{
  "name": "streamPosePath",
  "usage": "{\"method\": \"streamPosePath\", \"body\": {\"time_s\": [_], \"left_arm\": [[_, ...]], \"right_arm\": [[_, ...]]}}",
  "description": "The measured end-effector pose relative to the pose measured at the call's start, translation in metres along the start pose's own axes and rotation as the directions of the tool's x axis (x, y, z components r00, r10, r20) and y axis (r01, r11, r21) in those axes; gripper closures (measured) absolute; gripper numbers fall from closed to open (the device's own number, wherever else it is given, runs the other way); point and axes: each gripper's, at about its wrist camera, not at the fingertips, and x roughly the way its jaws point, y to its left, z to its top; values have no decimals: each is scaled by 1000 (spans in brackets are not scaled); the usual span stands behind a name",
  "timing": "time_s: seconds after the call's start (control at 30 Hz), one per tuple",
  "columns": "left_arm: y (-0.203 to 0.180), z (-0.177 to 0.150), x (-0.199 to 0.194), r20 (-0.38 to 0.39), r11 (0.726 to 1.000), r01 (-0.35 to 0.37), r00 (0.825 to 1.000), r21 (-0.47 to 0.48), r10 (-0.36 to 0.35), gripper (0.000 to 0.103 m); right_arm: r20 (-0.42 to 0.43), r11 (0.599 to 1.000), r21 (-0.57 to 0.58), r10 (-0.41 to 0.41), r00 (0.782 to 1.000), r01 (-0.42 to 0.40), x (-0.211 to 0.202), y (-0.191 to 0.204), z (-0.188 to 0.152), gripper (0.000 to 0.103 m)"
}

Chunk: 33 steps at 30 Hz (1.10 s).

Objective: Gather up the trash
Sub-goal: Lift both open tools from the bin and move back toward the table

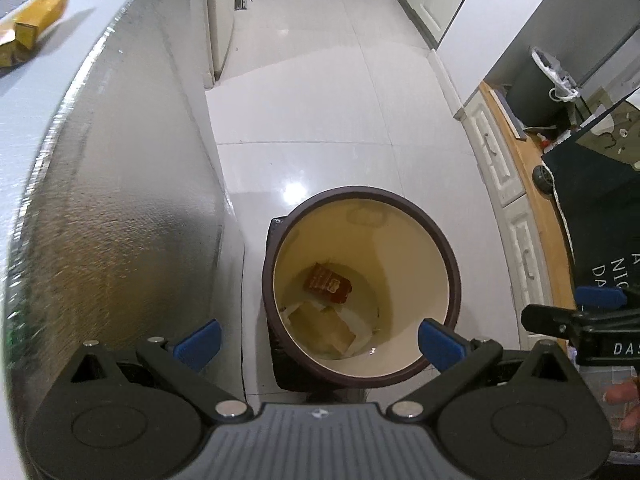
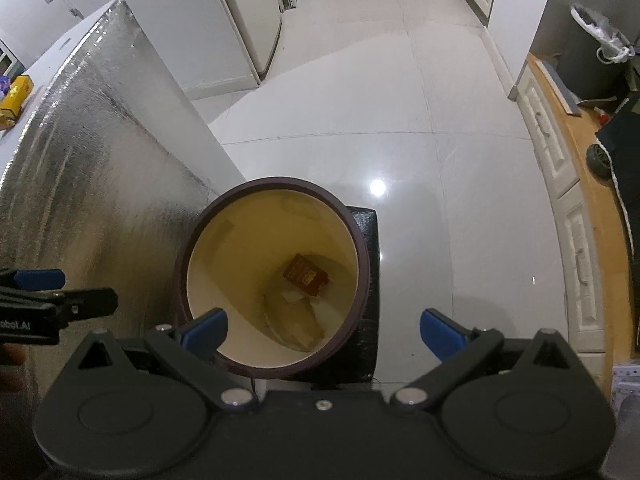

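With both my left gripper [image 1: 320, 340] and right gripper [image 2: 324, 330] spread wide and empty, I hover over the brown-rimmed trash bin [image 1: 454, 264], a red packet [image 1: 328, 283] and tan paper scraps [image 1: 324, 326] at its bottom, while a yellow box [image 1: 40, 14] lies far left on the white table [image 1: 24, 120].

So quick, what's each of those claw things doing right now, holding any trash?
Left gripper: open, fingers wide apart, holding nothing, above the trash bin.
Right gripper: open, holding nothing, also over the bin.

Right gripper [image 2: 322, 330] gapes empty above bin [image 2: 362, 264]; red packet [image 2: 306, 276] inside.
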Motion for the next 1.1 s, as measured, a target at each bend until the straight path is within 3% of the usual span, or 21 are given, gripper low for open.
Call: {"method": "streamPosePath", "body": {"time_s": [0.3,0.6,0.83,1.1], "left_arm": [[0,-12,-41,72,1000,1,997,-8,0,0],[6,-20,-95,197,1000,2,980,-15,1,0],[31,-29,-141,303,996,-6,953,-84,31,0],[93,-36,-189,402,986,-14,912,-166,81,0]], "right_arm": [[51,1000,-7,12,999,-12,-34,0,-14,0],[160,998,-57,21,987,-12,-75,13,-14,0],[244,989,-140,89,966,-55,-103,50,-6,0],[319,961,-264,167,933,-81,-121,123,5,0]]}}
